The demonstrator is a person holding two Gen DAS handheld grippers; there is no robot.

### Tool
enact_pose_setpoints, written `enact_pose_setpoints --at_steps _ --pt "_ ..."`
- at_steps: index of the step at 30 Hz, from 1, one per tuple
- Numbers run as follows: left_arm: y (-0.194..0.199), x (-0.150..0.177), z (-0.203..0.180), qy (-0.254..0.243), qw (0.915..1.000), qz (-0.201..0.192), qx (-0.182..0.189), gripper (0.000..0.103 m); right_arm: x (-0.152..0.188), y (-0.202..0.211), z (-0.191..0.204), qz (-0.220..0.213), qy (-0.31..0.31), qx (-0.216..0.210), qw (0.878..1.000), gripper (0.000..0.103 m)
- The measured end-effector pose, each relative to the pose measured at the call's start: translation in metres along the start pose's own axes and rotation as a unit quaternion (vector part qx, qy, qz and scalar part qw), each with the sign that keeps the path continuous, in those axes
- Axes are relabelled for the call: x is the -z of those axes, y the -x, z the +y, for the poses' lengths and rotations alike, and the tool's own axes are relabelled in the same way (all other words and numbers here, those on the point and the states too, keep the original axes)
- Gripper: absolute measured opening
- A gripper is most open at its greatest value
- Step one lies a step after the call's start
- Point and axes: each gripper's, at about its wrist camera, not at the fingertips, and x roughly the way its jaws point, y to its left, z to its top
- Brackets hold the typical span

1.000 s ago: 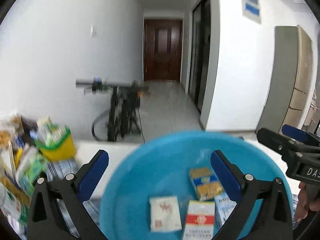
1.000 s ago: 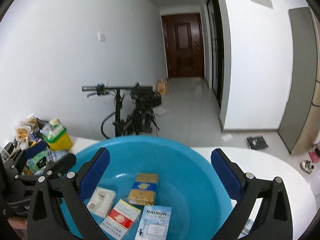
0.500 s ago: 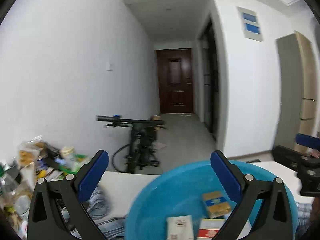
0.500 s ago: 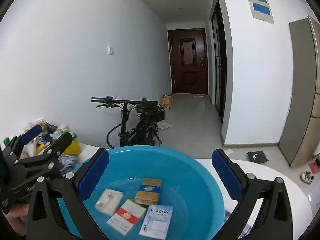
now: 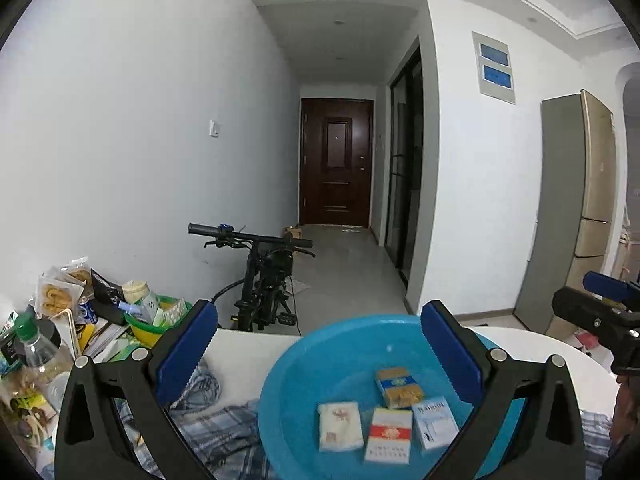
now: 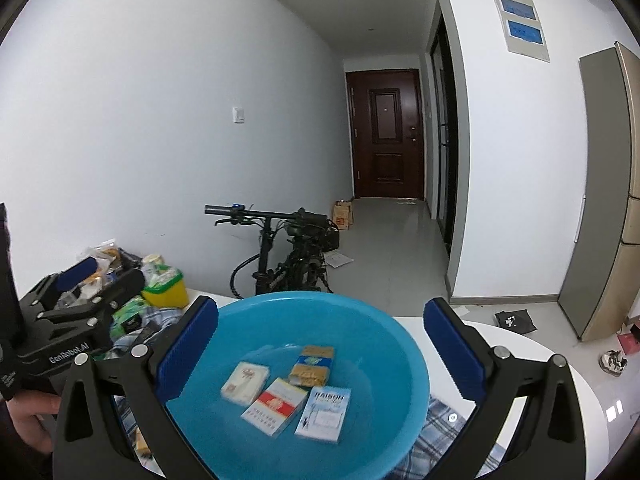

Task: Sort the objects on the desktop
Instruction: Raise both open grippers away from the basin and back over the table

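I've got my left gripper [image 5: 318, 354] spread wide and empty over the round blue plastic basin [image 5: 304, 360]; my right gripper [image 6: 320, 354] gapes just as wide above the same basin, grasping nothing; inside lie four small flat packs (white [image 6: 245, 382], red-and-white [image 6: 276, 406], gold-and-blue [image 6: 313, 365], pale blue [image 6: 325, 414]), close together on the bottom; the basin sits on a checked blue cloth [image 5: 216, 428] over the white table [image 6: 532, 360]; a heap of snack bags and a yellow-green tub [image 6: 166, 286] crowd the table's left end.
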Motion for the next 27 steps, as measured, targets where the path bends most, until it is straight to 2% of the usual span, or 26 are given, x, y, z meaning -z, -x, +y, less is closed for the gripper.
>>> enact_pose_setpoints --at_steps 5,7,11,15,17,22,27 --pt "0.024 0.008 -0.002 0.028 0.9987 0.034 0.025 0.103 0.006 0.029 0.011 -0.016 0.013 0.001 1.000 0.102" --pt "0.041 0.009 -0.005 0.032 0.9987 0.020 0.035 0.103 0.008 0.038 0.015 -0.025 0.016 0.001 1.000 0.102" --pt "0.064 0.007 -0.011 0.006 0.9995 -0.008 0.030 0.103 0.006 0.054 0.017 -0.044 0.023 0.010 0.999 0.102" --pt "0.079 0.008 -0.013 -0.013 0.9991 0.002 0.039 0.103 0.012 0.069 0.014 -0.060 0.014 0.030 0.998 0.102" --pt "0.086 0.015 -0.010 -0.005 0.9994 0.004 0.033 0.103 0.018 0.076 0.011 -0.064 0.011 0.036 0.997 0.102" --pt "0.086 0.037 -0.002 0.008 0.9984 0.039 0.041 0.103 0.035 0.077 0.007 -0.031 0.019 0.038 0.999 0.102" --pt "0.082 0.065 0.002 0.002 0.9970 0.073 0.025 0.103 0.063 0.075 0.000 0.009 0.024 0.051 0.998 0.102"
